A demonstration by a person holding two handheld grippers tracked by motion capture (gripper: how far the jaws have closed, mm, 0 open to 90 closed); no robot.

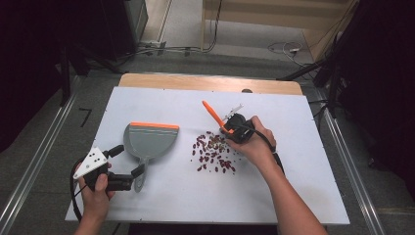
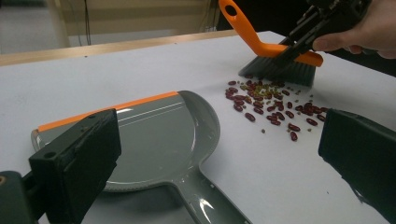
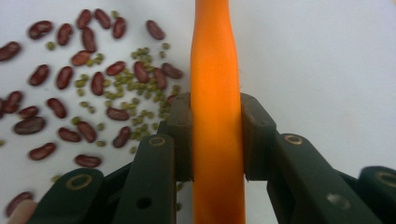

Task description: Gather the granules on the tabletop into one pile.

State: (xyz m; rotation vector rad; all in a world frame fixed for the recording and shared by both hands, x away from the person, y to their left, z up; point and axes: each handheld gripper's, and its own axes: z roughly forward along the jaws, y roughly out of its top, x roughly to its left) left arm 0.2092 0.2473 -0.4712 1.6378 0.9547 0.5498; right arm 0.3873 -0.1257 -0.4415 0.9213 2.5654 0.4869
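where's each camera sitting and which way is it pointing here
High view: above the person's side of the table, looking forward and down; both forearms, left gripper, right gripper.
Left gripper view: on the open left gripper, facing dustpan and beans.
Right gripper view: along jaws shut on the brush handle.
Shared: brush and beans appear in all three.

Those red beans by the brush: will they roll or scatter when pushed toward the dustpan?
Probably some scatter: the red beans lie loose and spread on the smooth table. Being oblong, they likely tumble rather than roll far. The small green beans among them look rounder, so may roll past the dustpan.
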